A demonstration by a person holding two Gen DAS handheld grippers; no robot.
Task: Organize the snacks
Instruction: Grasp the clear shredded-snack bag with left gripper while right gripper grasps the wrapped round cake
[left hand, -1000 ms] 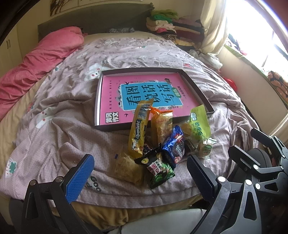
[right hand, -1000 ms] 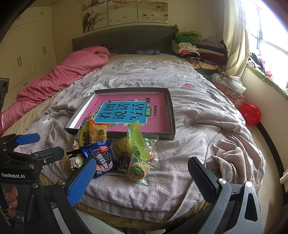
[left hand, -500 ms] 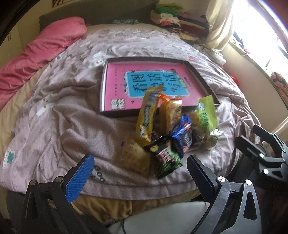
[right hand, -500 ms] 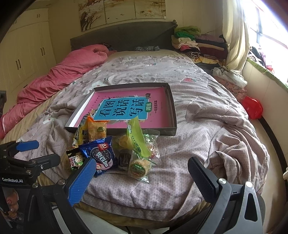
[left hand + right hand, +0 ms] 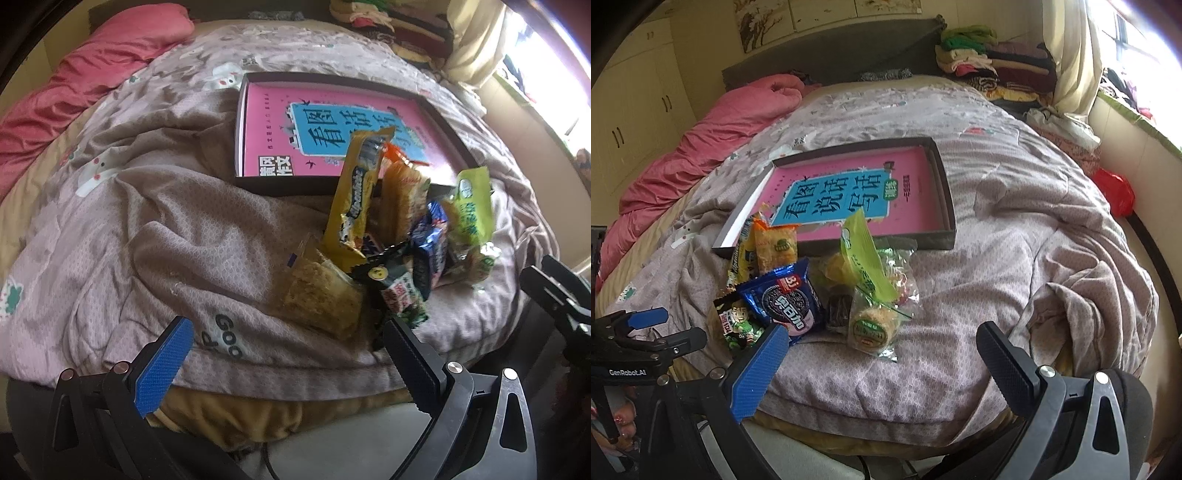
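A pile of snack packets lies on the bed near its front edge: a clear-wrapped brown cracker (image 5: 325,299), a long yellow packet (image 5: 356,199), an orange packet (image 5: 775,245), a blue Oreo packet (image 5: 785,299), a black-green cartoon packet (image 5: 737,321), a green packet (image 5: 866,258) and a round cake in clear wrap (image 5: 873,326). Behind them lies a dark shallow box (image 5: 943,199) holding a pink book (image 5: 273,122). My left gripper (image 5: 284,356) is open and empty, just short of the cracker. My right gripper (image 5: 882,356) is open and empty, in front of the round cake.
The bed has a rumpled grey-pink quilt (image 5: 1015,258). A pink duvet (image 5: 713,144) lies along its left side. Folded clothes (image 5: 990,62) are stacked at the head, right. A window ledge and a red bag (image 5: 1115,188) are to the right.
My left gripper has moved forward and down toward the snack pile, with the cracker now close between its fingers. My right gripper has edged slightly closer. The snacks have not moved.
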